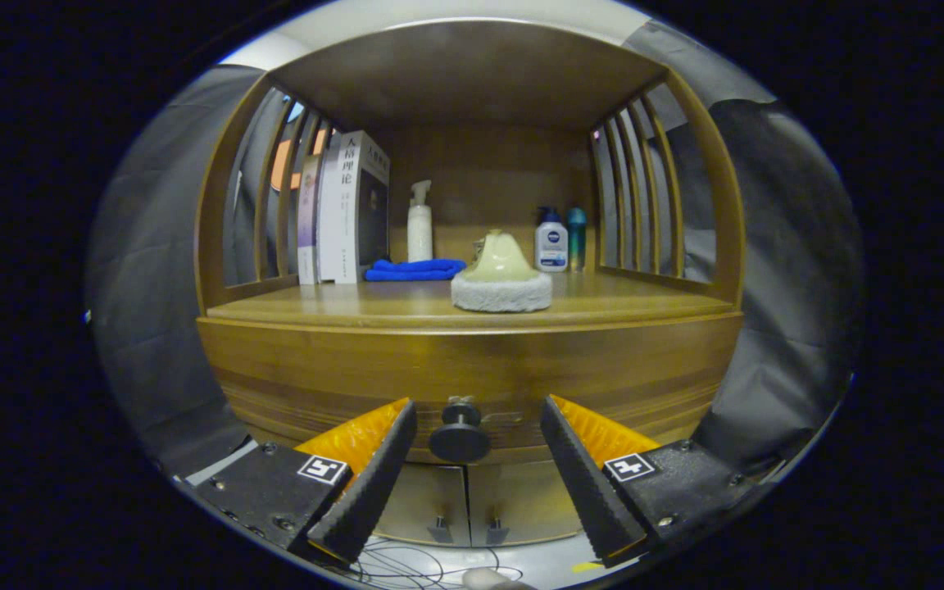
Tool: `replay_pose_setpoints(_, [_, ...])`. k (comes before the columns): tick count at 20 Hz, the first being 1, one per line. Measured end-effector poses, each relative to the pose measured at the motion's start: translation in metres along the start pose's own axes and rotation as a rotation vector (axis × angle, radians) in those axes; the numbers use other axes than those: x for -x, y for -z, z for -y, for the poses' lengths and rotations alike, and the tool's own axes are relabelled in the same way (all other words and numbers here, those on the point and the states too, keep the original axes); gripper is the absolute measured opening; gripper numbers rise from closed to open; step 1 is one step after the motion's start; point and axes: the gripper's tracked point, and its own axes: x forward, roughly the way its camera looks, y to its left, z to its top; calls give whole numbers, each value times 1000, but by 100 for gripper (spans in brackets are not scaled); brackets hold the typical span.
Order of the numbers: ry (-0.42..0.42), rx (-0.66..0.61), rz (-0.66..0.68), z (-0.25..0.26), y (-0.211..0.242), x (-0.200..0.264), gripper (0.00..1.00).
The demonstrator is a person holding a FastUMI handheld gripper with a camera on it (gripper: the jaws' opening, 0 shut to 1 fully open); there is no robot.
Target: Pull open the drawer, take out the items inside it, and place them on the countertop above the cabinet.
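Between our spread fingers, the round dark drawer knob [460, 434], its stem pointing straight out toward us, the gripper [478, 475] wide apart and touching nothing, the wooden drawer [472, 373] closed, running left to right under the countertop [406, 307].

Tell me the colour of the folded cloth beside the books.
Blue: the cloth shows best in the gripper view.

You cannot see inside drawer [472, 373]; front closed. Gripper [472, 418] fingers spread apart, bases cut off. Lower cabinet doors [465, 504] partly hidden. Bottle labels [551, 250] too small.
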Motion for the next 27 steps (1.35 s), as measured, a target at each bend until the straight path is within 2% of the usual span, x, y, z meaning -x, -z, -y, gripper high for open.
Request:
replay_pose_setpoints(6, [3, -13, 123, 33, -45, 101, 99])
replay_pose_setpoints(11, [27, -40, 162, 61, -47, 172, 99])
replay_pose_setpoints(19, [52, -39, 162, 86, -30, 206, 99])
replay_pose_setpoints(27, [55, -14, 192, 97, -46, 221, 99])
